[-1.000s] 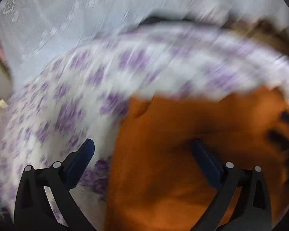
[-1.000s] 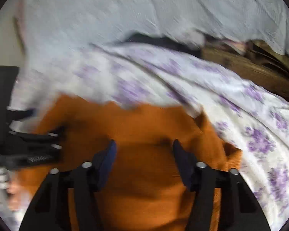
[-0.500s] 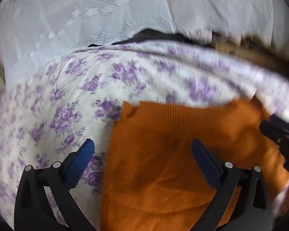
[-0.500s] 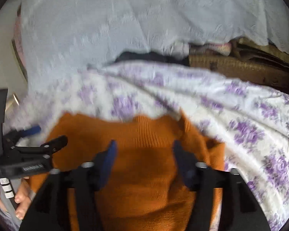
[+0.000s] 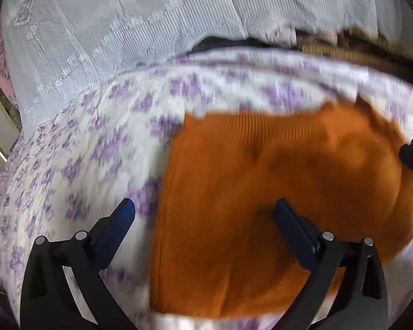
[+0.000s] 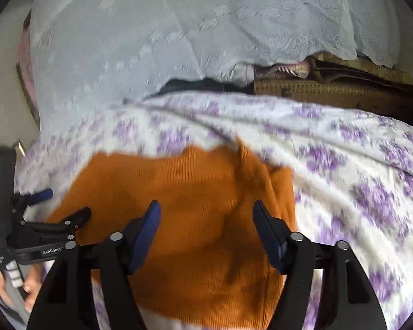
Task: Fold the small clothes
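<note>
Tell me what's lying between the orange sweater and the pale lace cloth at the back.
A stretch of the purple-flowered sheet separates the orange sweater from the lace cloth; both wrist views show it.

Orange ribbed knit garment (image 5: 234, 206) on a white sheet (image 5: 82, 151) with purple flowers — behind, pale white embroidered cloth (image 6: 165, 41); black grippers carry blue pads (image 6: 146, 233).

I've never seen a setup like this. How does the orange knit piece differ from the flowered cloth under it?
The orange sweater is one plain colour; the flowered sheet is white with purple blossoms. The sweater is a ribbed knit, while the sheet looks smooth. The sweater is a small piece with its edges in view, while the sheet spreads past it on every side. Both are soft fabrics lying fairly flat, the sweater on top of the sheet.
</note>
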